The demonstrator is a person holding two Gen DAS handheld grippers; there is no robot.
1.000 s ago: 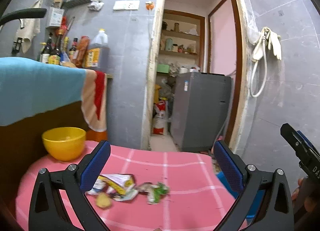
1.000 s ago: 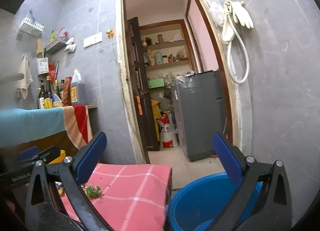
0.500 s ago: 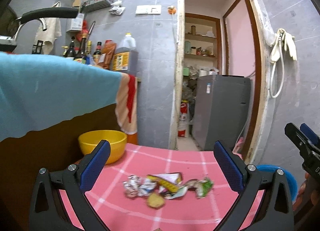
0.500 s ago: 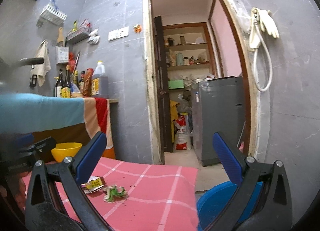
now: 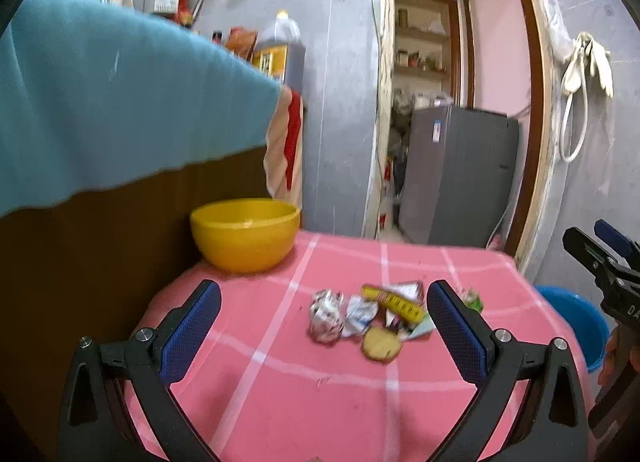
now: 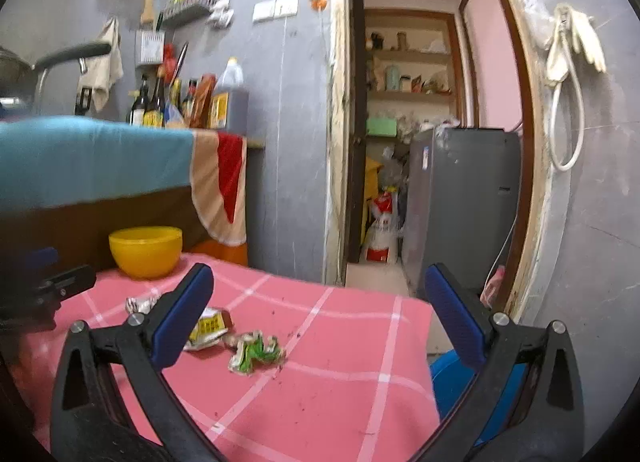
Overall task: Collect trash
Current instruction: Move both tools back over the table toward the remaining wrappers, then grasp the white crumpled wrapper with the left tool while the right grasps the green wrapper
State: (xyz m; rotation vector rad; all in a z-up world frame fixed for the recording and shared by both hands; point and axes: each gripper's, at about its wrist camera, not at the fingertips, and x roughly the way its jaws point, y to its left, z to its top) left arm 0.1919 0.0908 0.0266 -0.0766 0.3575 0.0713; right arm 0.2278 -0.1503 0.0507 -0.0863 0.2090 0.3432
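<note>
Lying clustered on the pink-clothed bench (image 5: 280,402), toward 1 o'clock of the wide-spread, empty left tool (image 5: 324,326), the trash is judged light and crushable. From yellow wrapper (image 5: 394,304) and crumpled foil (image 5: 326,316) to the firmer round scrap (image 5: 381,348), pinching raised folds is advised; the right tool (image 6: 316,314) is likewise held wide, empty.

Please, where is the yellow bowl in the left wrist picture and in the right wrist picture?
Left wrist: yellow bowl stands left of centre, at the far left edge of the pink cloth.
Right wrist: the bowl is far left, at mid-height.
Shared landmark: the grey appliance in the doorway.
</note>
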